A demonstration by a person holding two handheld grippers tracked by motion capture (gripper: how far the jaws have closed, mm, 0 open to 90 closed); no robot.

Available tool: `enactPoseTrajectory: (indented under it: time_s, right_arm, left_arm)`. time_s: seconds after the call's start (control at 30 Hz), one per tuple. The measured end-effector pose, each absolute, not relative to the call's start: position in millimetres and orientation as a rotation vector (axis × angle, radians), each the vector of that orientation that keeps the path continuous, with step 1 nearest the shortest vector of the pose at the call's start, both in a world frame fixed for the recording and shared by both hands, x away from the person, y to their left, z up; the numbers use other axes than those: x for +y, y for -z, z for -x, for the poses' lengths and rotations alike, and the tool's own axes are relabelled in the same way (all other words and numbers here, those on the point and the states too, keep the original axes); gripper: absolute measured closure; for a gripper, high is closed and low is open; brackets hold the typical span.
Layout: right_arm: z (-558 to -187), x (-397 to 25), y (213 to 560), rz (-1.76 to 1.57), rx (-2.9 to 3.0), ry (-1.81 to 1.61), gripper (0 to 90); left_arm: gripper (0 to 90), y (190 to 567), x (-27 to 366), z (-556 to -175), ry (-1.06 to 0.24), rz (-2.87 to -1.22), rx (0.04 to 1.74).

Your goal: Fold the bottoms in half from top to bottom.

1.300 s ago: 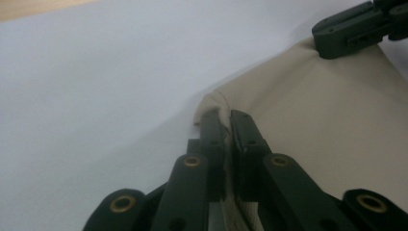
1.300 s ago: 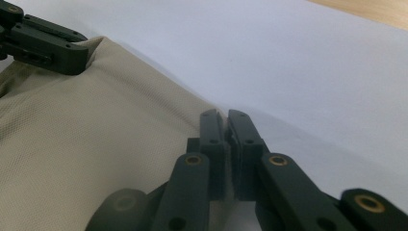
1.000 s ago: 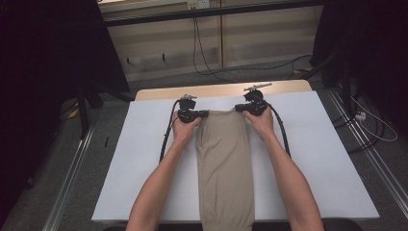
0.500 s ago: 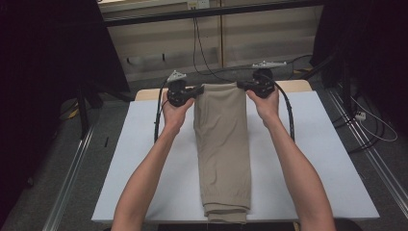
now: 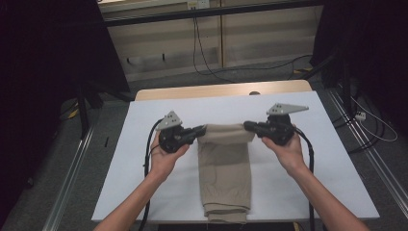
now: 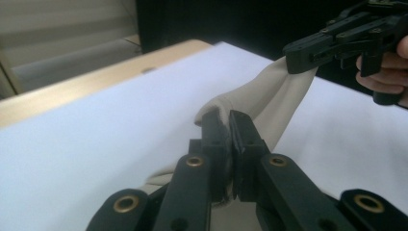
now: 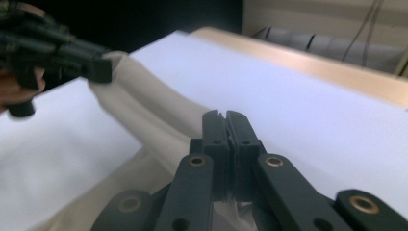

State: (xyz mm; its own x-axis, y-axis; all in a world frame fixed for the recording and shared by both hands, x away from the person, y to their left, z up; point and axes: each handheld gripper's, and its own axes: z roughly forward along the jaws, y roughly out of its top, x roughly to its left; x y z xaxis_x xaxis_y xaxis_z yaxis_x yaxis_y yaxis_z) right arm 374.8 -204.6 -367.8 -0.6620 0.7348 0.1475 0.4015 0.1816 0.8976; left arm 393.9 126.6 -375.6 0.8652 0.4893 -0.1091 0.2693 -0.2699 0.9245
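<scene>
The left claw (image 6: 230,126) is closed on one top corner of the beige trousers (image 5: 225,163), and its own view shows the cloth pinched between the two jaws, a detail too small to see from the high view. The right claw (image 7: 226,126) is closed on the other top corner; in its view the jaws stand together with cloth under them. The high view shows the whole garment: the top edge hangs stretched between the left claw (image 5: 198,130) and the right claw (image 5: 249,126), above the white counter (image 5: 317,159). The folded legs lie along the middle toward the near edge and slightly over it. Bare counter remains at both sides and toward the far edge.
</scene>
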Motion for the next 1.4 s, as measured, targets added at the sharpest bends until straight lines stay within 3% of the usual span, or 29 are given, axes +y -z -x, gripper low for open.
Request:
enactPoseTrajectory:
  time_s: [0.37, 0.63, 0.7, 0.77, 0.83, 0.93, 1.03, 1.1, 1.4]
  right_arm:
    - [-275, -192, 409, -1.001, 2.357, -1.435, 87.9]
    - [-227, -183, 434, -0.953, 2.467, -1.346, 84.6]
    - [-225, -185, 438, -0.954, 2.469, -1.326, 72.3]
    - [-229, -187, 439, -0.989, 2.447, -1.323, 57.8]
    - [-234, -190, 437, -1.006, 2.405, -1.355, 51.0]
    - [-244, -195, 434, -1.043, 2.338, -1.371, 39.2]
    - [-255, -202, 432, -1.079, 2.280, -1.369, 33.6]
    - [-262, -208, 431, -1.104, 2.235, -1.340, 27.3]
    - [-290, -236, 437, -1.248, 2.095, -1.269, 19.3]
  left_arm:
    - [85.9, 419, 146, -299, -0.081, -2.013, 0.477]
    - [83.7, 434, 144, -264, -0.012, -2.122, 0.428]
    - [76.8, 434, 143, -265, -0.007, -2.112, 0.445]
    - [61.8, 433, 145, -269, -0.027, -2.100, 0.476]
    - [55.9, 433, 149, -274, -0.064, -2.087, 0.495]
    - [37.4, 432, 154, -284, -0.106, -2.074, 0.567]
    - [25.2, 431, 161, -294, -0.166, -2.053, 0.632]
    - [23.3, 431, 167, -304, -0.224, -2.042, 0.663]
    - [6.6, 434, 204, -345, -0.385, -1.918, 0.861]
